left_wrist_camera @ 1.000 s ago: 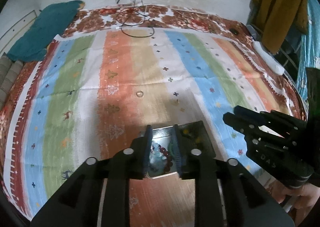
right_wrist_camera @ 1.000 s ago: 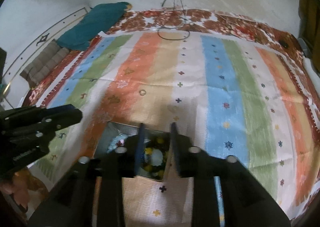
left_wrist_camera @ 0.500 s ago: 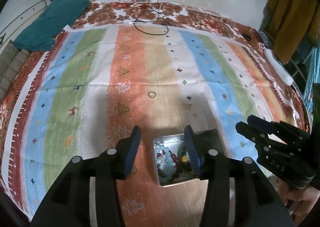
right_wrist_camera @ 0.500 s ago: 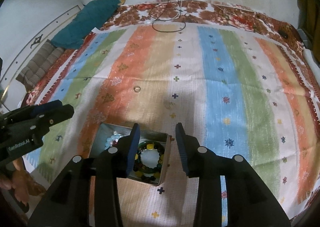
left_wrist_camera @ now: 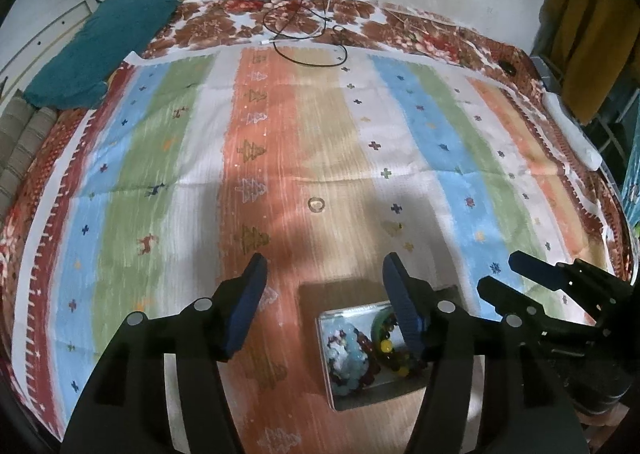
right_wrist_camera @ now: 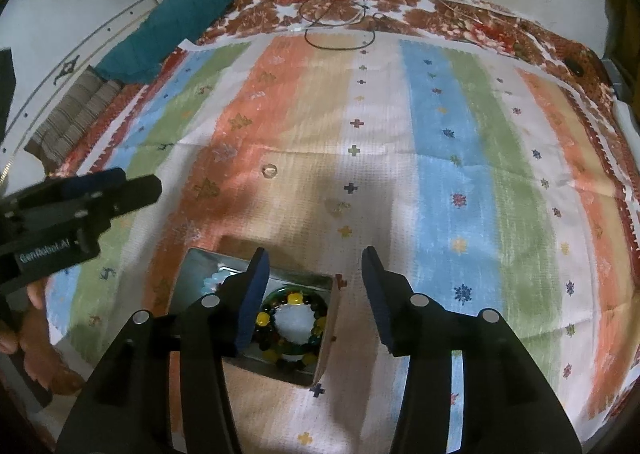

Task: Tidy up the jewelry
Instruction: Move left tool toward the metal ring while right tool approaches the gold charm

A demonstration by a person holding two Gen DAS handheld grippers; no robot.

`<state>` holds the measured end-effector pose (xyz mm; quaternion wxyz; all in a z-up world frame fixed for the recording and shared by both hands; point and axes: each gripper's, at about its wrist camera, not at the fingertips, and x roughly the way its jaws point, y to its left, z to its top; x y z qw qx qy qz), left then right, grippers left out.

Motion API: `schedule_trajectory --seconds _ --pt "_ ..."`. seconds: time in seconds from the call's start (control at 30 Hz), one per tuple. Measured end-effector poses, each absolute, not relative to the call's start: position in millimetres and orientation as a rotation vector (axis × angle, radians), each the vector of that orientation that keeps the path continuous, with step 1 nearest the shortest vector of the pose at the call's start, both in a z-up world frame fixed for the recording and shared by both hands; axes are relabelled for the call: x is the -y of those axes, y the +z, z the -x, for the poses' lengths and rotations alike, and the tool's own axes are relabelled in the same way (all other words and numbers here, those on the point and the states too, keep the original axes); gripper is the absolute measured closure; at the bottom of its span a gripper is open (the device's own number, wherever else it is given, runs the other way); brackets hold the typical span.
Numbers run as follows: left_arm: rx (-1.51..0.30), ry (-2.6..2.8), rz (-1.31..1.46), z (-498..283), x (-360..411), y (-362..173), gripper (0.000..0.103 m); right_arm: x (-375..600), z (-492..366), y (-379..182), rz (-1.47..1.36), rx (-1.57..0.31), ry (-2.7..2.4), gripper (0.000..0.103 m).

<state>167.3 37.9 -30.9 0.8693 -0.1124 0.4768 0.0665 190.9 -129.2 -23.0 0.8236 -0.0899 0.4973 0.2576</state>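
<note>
A shiny metal tray (left_wrist_camera: 328, 382) (right_wrist_camera: 192, 270) sits on the striped cloth near the front edge. It holds a pale blue bead bracelet (left_wrist_camera: 344, 354) (right_wrist_camera: 212, 282) and a dark bracelet with yellow beads (left_wrist_camera: 390, 350) (right_wrist_camera: 292, 326). A small ring (left_wrist_camera: 316, 205) (right_wrist_camera: 269, 171) lies on the cloth farther back. A small clear piece (right_wrist_camera: 336, 207) lies right of it. My left gripper (left_wrist_camera: 324, 274) is open and empty above the tray. My right gripper (right_wrist_camera: 316, 268) is open and empty above the tray's right edge; it also shows in the left wrist view (left_wrist_camera: 516, 274).
A striped cloth (left_wrist_camera: 440, 158) covers a bed. A teal pillow (left_wrist_camera: 104, 50) lies at the back left, black cables (left_wrist_camera: 308, 14) at the back middle, and an ochre garment (left_wrist_camera: 580, 26) hangs at the right. A white object (left_wrist_camera: 572, 134) lies on the right edge.
Both grippers have opened wide and risen away from the tray. The bracelets now lie free in the tray.
</note>
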Motion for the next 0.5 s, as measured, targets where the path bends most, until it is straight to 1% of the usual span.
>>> schedule_trajectory --seconds 0.13,0.2,0.5 --pt "-1.02 0.145 0.225 -182.0 -42.2 -37.8 0.042 125.7 -200.5 -28.0 0.177 -1.08 0.549 0.053" --pt "-1.03 0.145 0.223 -187.2 -44.2 -41.3 0.042 123.5 -202.5 -28.9 0.181 -1.079 0.551 0.046" --pt "-1.049 0.14 0.205 -204.2 -45.7 -51.7 0.039 114.3 -214.8 -38.8 0.201 -1.107 0.55 0.046"
